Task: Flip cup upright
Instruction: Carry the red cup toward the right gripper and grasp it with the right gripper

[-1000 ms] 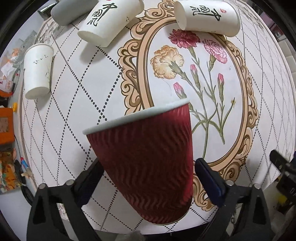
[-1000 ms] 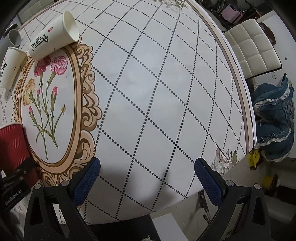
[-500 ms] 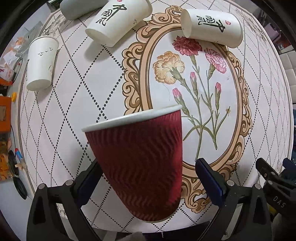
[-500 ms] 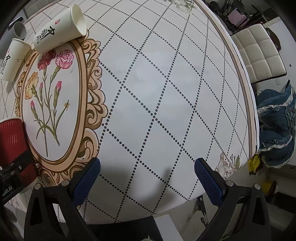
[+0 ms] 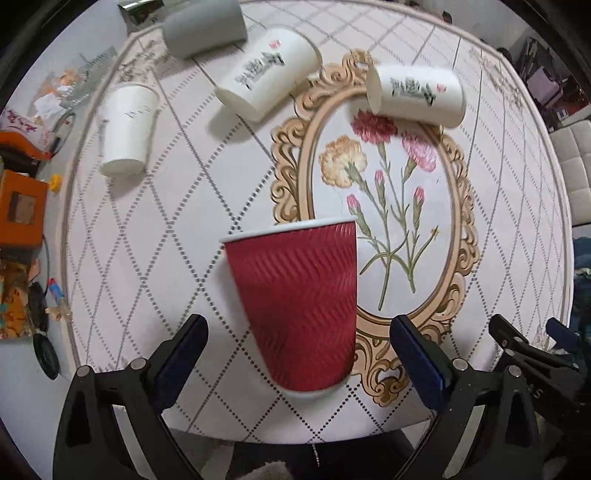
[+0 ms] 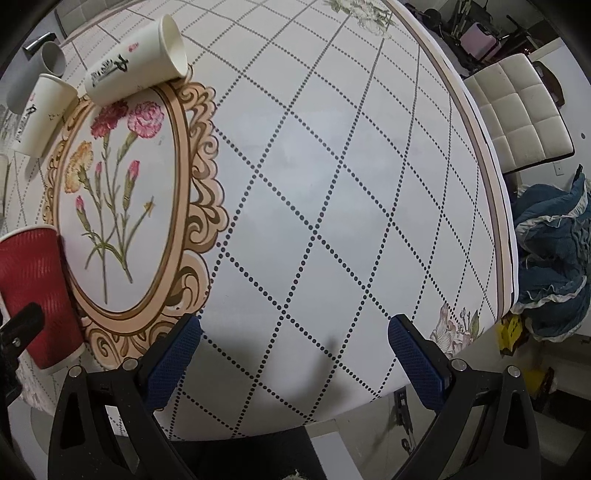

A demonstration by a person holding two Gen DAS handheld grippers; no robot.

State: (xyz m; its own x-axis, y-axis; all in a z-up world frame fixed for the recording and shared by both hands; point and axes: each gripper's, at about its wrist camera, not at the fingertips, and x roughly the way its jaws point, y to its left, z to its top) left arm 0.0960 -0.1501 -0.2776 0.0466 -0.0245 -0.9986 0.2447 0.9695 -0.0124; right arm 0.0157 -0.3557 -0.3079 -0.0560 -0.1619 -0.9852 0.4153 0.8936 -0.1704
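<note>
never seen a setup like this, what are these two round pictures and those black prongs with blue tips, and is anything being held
A person holds a two-finger gripper in each hand; each has a fisheye camera looking along its blue-padded fingers. One picture is from the left gripper, the other from the right gripper. Both are open and hold nothing. The red cup stands upright on the flowered tablecloth, between the left fingers but untouched. Further back are white cups: one lying cup, another, a third white cup, and a grey cup.

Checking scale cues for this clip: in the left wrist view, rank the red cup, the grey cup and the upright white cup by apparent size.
1. red cup, though nearness to the camera inflates it.
2-3. upright white cup and grey cup look too alike to rank.
</note>
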